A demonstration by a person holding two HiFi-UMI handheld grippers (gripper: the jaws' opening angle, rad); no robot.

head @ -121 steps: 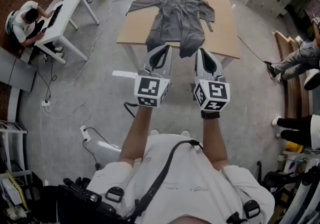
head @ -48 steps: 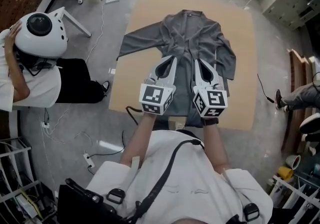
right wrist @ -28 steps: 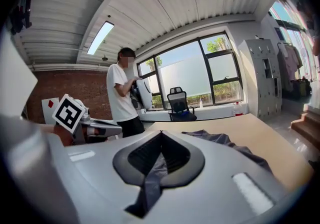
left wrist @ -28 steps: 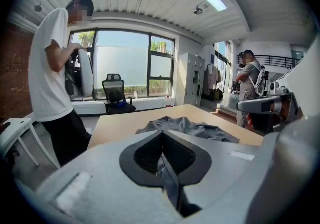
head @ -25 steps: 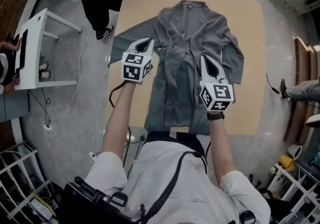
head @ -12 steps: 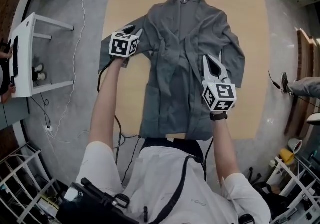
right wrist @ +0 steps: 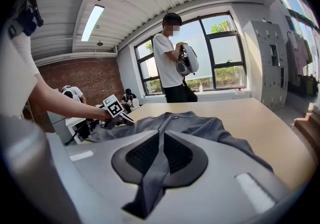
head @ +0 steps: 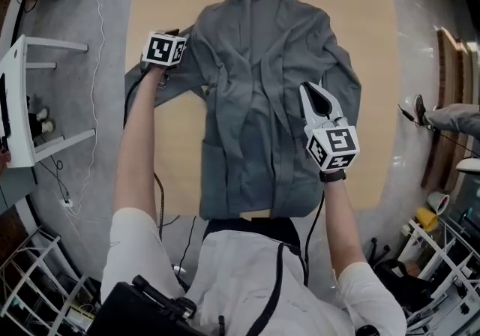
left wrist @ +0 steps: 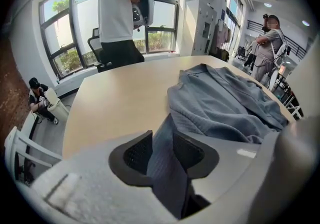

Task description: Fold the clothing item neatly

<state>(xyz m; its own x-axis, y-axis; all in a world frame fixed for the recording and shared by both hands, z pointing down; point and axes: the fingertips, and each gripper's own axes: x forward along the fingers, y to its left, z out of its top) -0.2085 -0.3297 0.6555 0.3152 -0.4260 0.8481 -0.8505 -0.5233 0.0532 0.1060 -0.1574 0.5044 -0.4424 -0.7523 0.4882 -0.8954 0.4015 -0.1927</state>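
A grey jacket [head: 262,102] lies face up and spread out on the wooden table [head: 169,154], collar at the far end. My left gripper [head: 174,36] points steeply down at the jacket's left sleeve [head: 187,64]. Its jaws have just been opening and stand open, and sleeve cloth [left wrist: 162,168] shows in the gap between the left gripper's [left wrist: 162,135] pads. My right gripper [head: 309,88] hovers over the jacket's right front. In the right gripper view the right gripper [right wrist: 161,135] has just parted to a narrow slit, with the jacket [right wrist: 195,123] seen through it and nothing held.
A person in a white shirt [right wrist: 172,63] stands at the table's far end holding a helmet. Another person [left wrist: 269,43] stands off to the right. A white desk [head: 22,102] and floor cables [head: 94,102] lie left of the table. Bare tabletop [left wrist: 115,98] surrounds the jacket.
My left gripper has swung out to the left and down onto the left sleeve, and its jaws now stand apart. My right gripper has sunk slightly over the jacket's right front.
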